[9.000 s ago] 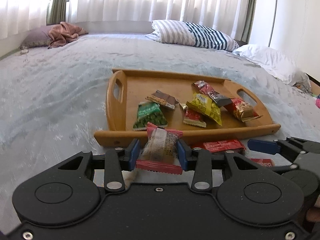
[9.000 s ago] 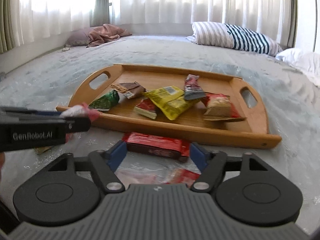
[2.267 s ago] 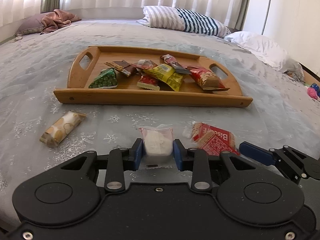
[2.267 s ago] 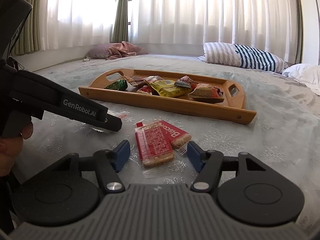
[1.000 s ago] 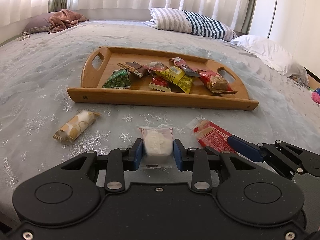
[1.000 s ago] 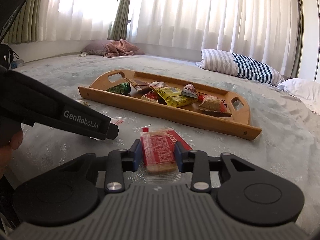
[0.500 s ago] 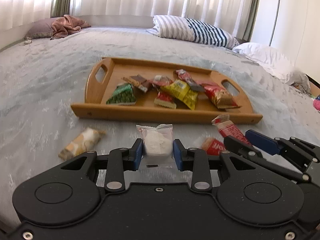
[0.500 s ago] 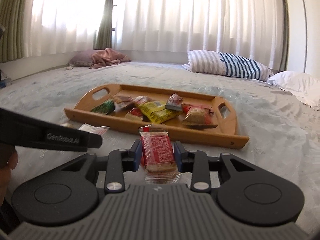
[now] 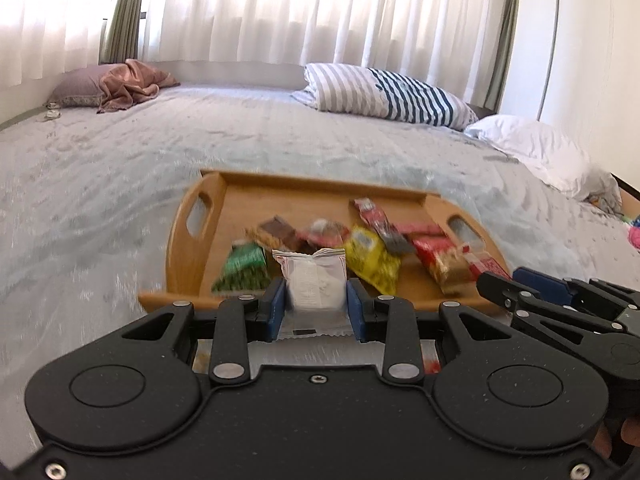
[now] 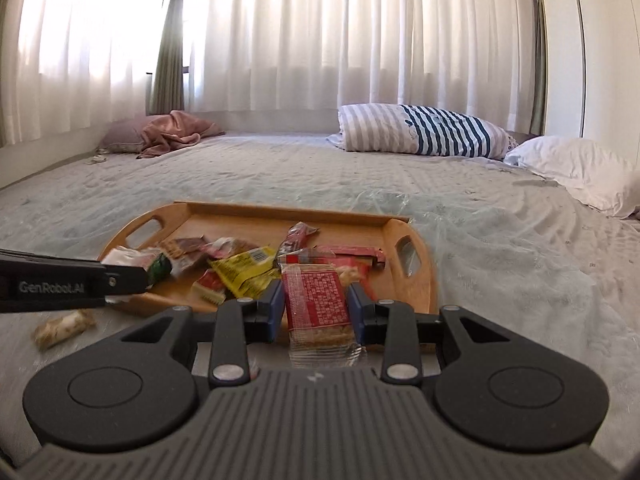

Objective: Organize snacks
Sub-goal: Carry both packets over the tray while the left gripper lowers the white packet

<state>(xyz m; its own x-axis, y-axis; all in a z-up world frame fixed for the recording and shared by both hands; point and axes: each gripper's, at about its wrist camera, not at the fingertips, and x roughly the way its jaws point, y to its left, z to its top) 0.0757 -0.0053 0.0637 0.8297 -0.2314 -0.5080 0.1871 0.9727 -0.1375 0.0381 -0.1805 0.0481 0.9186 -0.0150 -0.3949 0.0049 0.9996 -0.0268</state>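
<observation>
My left gripper [image 9: 316, 304] is shut on a white snack packet [image 9: 314, 282], held above the near rim of the wooden tray [image 9: 276, 190]. In the right wrist view my right gripper [image 10: 315, 306] is shut on a red biscuit packet [image 10: 316, 300] in clear wrap, just short of the tray [image 10: 280, 212]. Several snacks lie in the tray, among them a green packet [image 9: 244, 270] and a yellow one [image 9: 370, 258]. The right gripper's fingers [image 9: 536, 282] show at the right of the left wrist view. At the left of the right wrist view, the left gripper's finger [image 10: 72, 284] reaches in.
A tan biscuit packet [image 10: 62, 328] lies on the grey bedspread [image 9: 100, 184] left of the tray. A striped pillow [image 9: 380, 94] and a white pillow [image 9: 540, 150] sit at the far right, a pink cloth on a pillow [image 9: 120, 86] at the far left.
Both grippers have risen and moved toward the tray with their packets held. The tray now fills more of each view. The red packet on the bed has dropped out of sight.
</observation>
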